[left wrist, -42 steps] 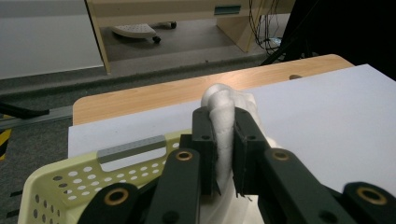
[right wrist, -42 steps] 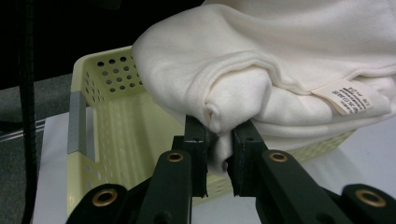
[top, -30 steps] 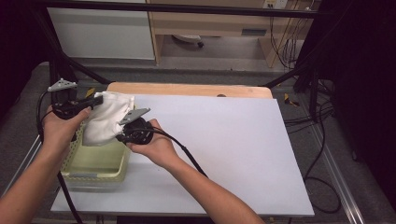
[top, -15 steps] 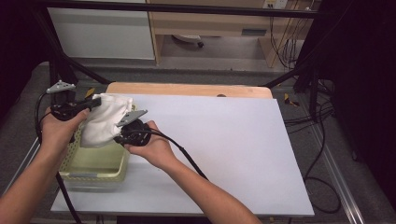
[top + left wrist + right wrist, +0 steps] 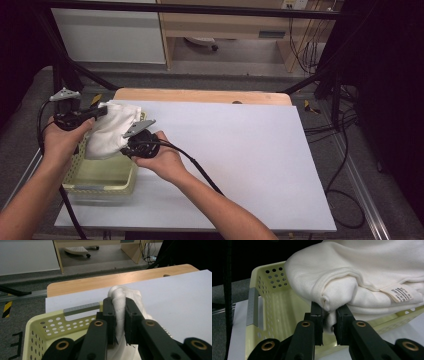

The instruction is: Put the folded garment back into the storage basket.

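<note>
High view: left tongs (image 5: pixel 100 113) and right tongs (image 5: pixel 131 145) each clamp the white cloth (image 5: pixel 111 131), lifted between them above the yellow basket (image 5: pixel 102 187) at the bench (image 5: pixel 240 150) edge; compared with a second ago, the cloth sits slightly higher. Left gripper view: jaws pinch a fold (image 5: pixel 120 307). Right gripper view: jaws grip a bunched hem (image 5: pixel 332 312); that shallow bite could slip, dropping the cloth.

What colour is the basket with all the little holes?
The basket is pale yellow-green with a grey strip at its rim. It shows best in the right gripper view.
</note>
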The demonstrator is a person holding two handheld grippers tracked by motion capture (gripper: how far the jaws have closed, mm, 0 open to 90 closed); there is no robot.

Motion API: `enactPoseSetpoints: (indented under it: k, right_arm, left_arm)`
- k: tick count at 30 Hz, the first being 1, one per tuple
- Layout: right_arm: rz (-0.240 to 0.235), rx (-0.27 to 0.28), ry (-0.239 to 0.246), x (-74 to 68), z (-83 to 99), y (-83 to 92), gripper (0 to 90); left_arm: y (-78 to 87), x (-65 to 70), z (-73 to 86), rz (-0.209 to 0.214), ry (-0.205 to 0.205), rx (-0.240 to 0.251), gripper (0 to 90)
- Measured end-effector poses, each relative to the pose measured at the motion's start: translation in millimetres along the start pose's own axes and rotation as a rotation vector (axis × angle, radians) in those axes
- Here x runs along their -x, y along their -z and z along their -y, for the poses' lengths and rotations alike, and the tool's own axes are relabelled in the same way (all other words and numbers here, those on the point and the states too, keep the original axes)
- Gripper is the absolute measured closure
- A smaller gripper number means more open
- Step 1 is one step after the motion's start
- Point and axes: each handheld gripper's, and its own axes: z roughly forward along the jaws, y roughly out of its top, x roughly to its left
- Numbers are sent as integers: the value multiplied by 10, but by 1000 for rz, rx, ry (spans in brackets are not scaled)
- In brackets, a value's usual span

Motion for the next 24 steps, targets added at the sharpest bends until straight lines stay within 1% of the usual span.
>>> enactPoseSetpoints:
  k: [11, 24]
  right_arm:
    - [-4, -6, 2, -19, 11, -28, 793]
    - [-13, -11, 4, -48, 21, -73, 793]
  left_arm:
    - [-9, -27, 21, -1, 1, -11, 812]
    - [-20, -59, 71, -5, 12, -18, 812]
